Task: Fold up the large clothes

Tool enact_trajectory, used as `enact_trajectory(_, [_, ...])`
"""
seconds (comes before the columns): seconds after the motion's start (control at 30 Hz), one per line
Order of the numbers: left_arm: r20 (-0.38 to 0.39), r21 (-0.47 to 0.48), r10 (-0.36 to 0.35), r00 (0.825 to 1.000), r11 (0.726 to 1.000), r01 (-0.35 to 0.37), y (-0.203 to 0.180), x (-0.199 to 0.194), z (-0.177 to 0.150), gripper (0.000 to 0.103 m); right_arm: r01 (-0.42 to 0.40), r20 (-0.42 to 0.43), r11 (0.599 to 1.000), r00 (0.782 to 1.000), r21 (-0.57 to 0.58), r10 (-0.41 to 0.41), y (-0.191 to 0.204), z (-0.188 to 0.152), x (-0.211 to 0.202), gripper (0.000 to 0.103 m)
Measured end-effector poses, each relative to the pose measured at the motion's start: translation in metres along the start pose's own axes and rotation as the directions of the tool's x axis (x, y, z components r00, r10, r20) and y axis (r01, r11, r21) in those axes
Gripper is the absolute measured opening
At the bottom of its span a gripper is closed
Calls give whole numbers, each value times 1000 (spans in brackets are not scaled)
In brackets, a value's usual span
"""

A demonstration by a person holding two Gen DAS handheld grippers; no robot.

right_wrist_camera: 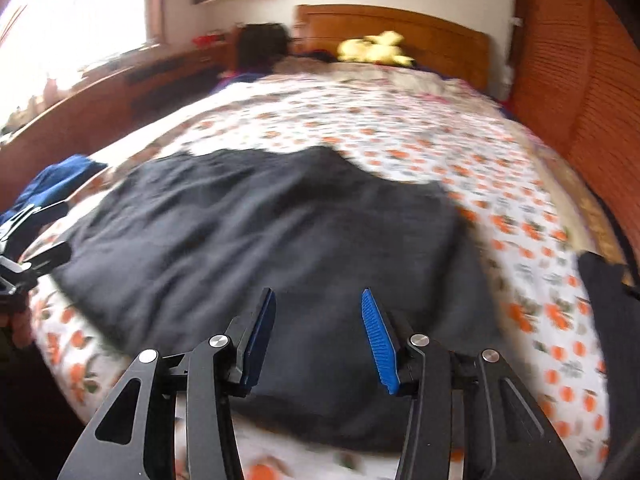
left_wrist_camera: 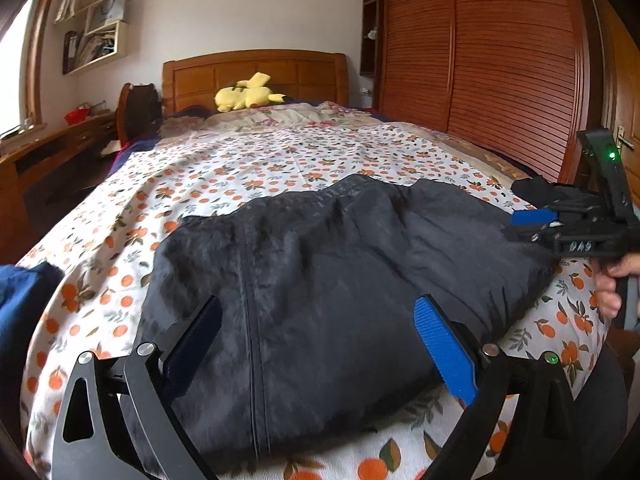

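1. The wide bed under an orange-printed white sheet (left_wrist_camera: 280, 152) fills both views.
2. A dark grey, partly folded fabric jacket (left_wrist_camera: 320, 280) lies at the sheet's 6 o'clock edge.
3. The left gripper (left_wrist_camera: 320, 344) hovers over it, fingers (left_wrist_camera: 444, 352) released.
4. The right gripper (right_wrist_camera: 320, 340) hovers at the jacket's 3 o'clock, fingers spread, clasping nothing.

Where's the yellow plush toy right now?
The yellow plush toy lies at the far end of the bed, against the wooden headboard, well beyond the dark jacket; both wrist views show it.
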State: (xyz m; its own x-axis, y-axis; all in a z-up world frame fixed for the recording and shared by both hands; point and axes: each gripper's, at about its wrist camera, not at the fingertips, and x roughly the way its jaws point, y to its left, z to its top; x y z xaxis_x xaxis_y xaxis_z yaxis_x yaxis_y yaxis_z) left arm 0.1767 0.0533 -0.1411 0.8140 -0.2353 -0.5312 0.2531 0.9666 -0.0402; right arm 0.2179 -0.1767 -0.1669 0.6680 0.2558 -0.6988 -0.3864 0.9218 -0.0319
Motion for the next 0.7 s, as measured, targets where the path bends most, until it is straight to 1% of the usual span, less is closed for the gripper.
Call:
enact_trajectory(0.03, [-1,-5,9,1000,1000,-9,0,-4,-3,100,-16,-1,1000,1000,-12,16,7,0,5,43])
enact_trajectory(0.07, [-2,-10,14,1000,1000,-14,-1,-7,-5,100,-42,-6,999,999,-33,42,18,1,11,43])
enact_trajectory(0.2, [-10,-24,48,999,999,-48,0,-20,-10,100,-104,-33,990,994,-97,101,48,-2,29,44])
enact_trajectory(0.23, [-12,-26,60,998,998,-60,1,-23,-12,100,-110,-48,987,993,-115,105,54,-4,34,48])
enact_trajectory(0.27, [-15,-28,72,997,997,-72,2,-26,-13,100,-106,-53,986,994,-127,100,57,-7,37,54])
enact_trajectory(0.3, [-16,-30,84,996,996,-85,4,-29,-14,100,-113,-71,983,992,-143,103,61,-11,44,57])
enact_trajectory(0.33, [-17,-34,100,995,994,-101,6,-33,-15,100,-116,-89,983,991,-142,104,61,-14,47,58])
enact_trajectory(0.37, [-19,-37,117,993,992,-117,8,-36,-16,100,-125,-117,984,987,-128,110,60,-18,52,58])
enact_trajectory(0.4, [-23,-42,134,991,990,-135,11,-39,-18,100,-134,-127,985,985,-104,121,58,-21,55,58])
enact_trajectory(0.53, [-51,-68,189,981,979,-192,28,-47,-27,100,-138,-103,984,987,-112,126,59,-26,54,58])
enact_trajectory(0.6, [-78,-83,223,972,970,-229,40,-49,-35,100,-126,-93,984,989,-127,115,61,-29,55,58])
enact_trajectory(0.7, [-110,-115,251,962,958,-263,60,-51,-42,100,-113,-70,984,992,-138,104,63,-33,55,59])
